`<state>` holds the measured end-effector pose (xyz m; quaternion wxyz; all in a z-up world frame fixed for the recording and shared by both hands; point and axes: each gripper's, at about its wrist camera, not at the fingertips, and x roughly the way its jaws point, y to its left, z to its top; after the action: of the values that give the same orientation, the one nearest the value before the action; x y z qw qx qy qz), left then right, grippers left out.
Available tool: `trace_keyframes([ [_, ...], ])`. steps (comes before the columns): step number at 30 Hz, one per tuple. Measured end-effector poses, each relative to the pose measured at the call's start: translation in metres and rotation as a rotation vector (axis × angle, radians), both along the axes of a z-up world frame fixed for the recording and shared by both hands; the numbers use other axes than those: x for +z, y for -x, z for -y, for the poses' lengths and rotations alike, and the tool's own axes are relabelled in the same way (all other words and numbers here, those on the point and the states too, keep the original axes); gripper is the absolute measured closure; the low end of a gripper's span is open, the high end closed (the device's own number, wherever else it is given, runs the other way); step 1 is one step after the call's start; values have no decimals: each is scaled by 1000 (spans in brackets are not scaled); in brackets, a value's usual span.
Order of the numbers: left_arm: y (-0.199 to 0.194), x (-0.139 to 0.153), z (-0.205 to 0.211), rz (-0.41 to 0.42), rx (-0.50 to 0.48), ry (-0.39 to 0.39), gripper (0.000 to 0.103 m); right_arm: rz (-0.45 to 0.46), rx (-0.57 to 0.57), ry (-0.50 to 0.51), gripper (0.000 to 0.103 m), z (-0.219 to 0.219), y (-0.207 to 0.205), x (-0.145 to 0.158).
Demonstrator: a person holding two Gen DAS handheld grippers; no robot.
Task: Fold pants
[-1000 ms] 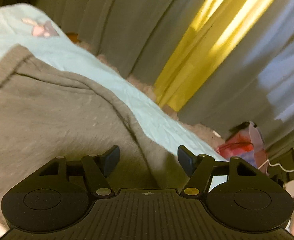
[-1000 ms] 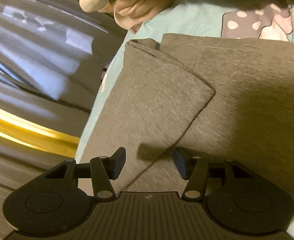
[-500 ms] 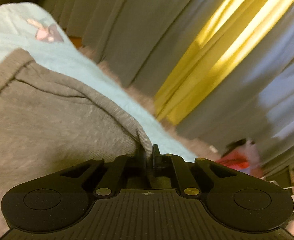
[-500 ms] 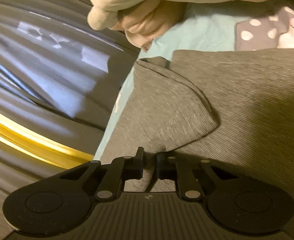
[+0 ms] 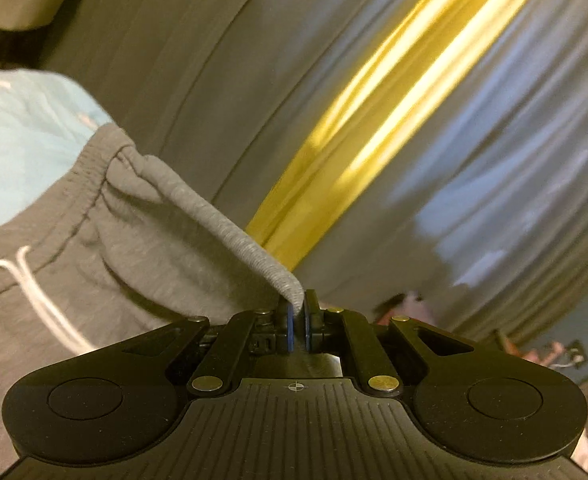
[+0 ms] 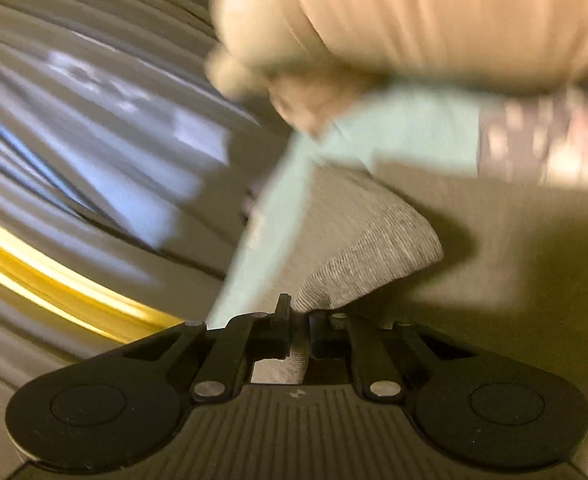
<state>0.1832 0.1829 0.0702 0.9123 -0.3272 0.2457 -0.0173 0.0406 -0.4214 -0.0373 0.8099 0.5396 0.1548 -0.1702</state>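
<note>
Left wrist view: left tool (image 5: pixel 298 322) is pinching the edge of the grey pants (image 5: pixel 106 240), its fingers pressed together on the cloth.
Pants there: waistband and white drawstring (image 5: pixel 38 300) are lying on the pale blue bed sheet (image 5: pixel 18 148); the gripped edge is rising off it.
Right wrist view: right tool (image 6: pixel 298 330) is clamping a folded corner of the pants (image 6: pixel 373 256).
Behind: blurred grey curtains (image 6: pixel 94 128) are hanging.

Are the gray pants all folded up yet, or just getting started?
Just getting started. Done: both grippers have grabbed on. The left gripper is shut on the gray pants near the waistband with its white drawstring. The right gripper pinches another edge. In hand: cloth raised off the blue sheet. Left: laying it over.
</note>
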Motion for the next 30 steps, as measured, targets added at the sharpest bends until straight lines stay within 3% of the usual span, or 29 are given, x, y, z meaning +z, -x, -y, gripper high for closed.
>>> trace_keyframes([
  [4, 83, -23, -4, 9, 29, 39, 96, 29, -32, 81, 95, 7, 54, 34],
  [6, 109, -54, -7, -67, 34, 33, 96, -17, -44, 124, 95, 11, 75, 36],
  [8, 119, -84, -8, -174, 32, 2, 95, -123, -60, 169, 95, 12, 85, 27],
  [10, 121, -106, -17, -243, 37, 33, 93, -207, -32, 158, 91, 15, 83, 11],
  [12, 125, -111, -28, -224, 105, 53, 82, -261, -31, 110, 85, 13, 81, -5],
  [13, 125, -109, -33, -205, 142, 51, 63, -269, -17, 99, 76, 13, 79, -9],
  [14, 124, -106, -36, -192, 179, 42, 38, -278, 4, 82, 69, 12, 75, -13],
  [15, 120, -104, -41, -187, 214, 29, 28, -282, 21, 58, 56, 13, 71, -17],
  [16, 114, -105, -46, -183, 241, 12, 25, -278, 34, 37, 51, 13, 68, -21],
  [18, 96, -112, -57, -213, 262, -5, 25, -286, 41, 15, 51, 13, 61, -29],
  [20, 80, -121, -70, -252, 281, 28, 26, -281, 35, 17, 53, 11, 58, -32],
  [21, 76, -125, -76, -268, 285, 56, 28, -278, 34, 28, 68, 11, 56, -32],
  [22, 77, -125, -87, -289, 295, 88, 43, -273, 38, 45, 84, 9, 56, -32],
  [23, 74, -126, -88, -314, 308, 111, 65, -281, 40, 60, 90, 8, 56, -30],
  [25, 68, -131, -99, -349, 321, 137, 86, -303, 37, 89, 97, 7, 57, -27],
  [27, 71, -123, -103, -314, 315, 145, 92, -300, 33, 125, 97, 5, 58, -18],
  [30, 85, -100, -100, -212, 310, 59, 93, -277, 27, 260, 97, -1, 63, 8],
])
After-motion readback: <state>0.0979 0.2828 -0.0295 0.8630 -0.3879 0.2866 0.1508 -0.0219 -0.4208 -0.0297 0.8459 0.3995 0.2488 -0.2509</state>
